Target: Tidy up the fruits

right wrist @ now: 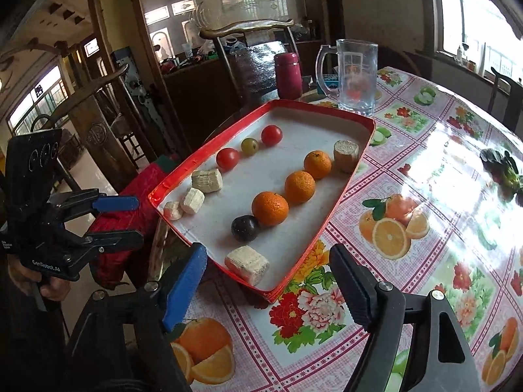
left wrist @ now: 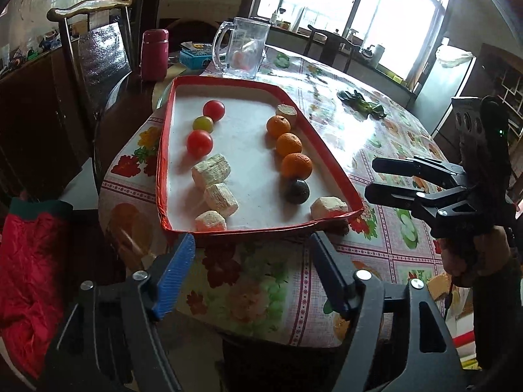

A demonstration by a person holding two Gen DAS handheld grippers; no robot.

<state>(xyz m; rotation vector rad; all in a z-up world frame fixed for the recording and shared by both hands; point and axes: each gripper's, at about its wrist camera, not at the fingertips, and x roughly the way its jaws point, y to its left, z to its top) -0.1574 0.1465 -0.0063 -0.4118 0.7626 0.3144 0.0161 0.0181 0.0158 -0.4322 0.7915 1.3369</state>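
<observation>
both grippers empty, held back off the near edge of the surface [left wrist: 376,150]. my left gripper [left wrist: 251,261] has its jaws wide; my right gripper [right wrist: 271,271] likewise wide, nothing between the fingers.

the red tray [left wrist: 228,81] holds all the fruit, in two rows running toward 12 o'clock. left row: three tomatoes [left wrist: 200,143], two red and one greenish, then three pale cane chunks [left wrist: 211,173] toward 6 o'clock. right row: three oranges [left wrist: 296,165], a dark plum [left wrist: 296,191] just beside the nearest one, a cane chunk at each end.

judgement: like sits by like, so sorting looks nearly or fully done; the two lone chunks may want moving.

left view alone shows the leafy greens' full position at 2 o'clock; right view shows the plum [right wrist: 245,227] touching the orange [right wrist: 270,208], and the glass mug [right wrist: 354,75] beyond the tray.
</observation>
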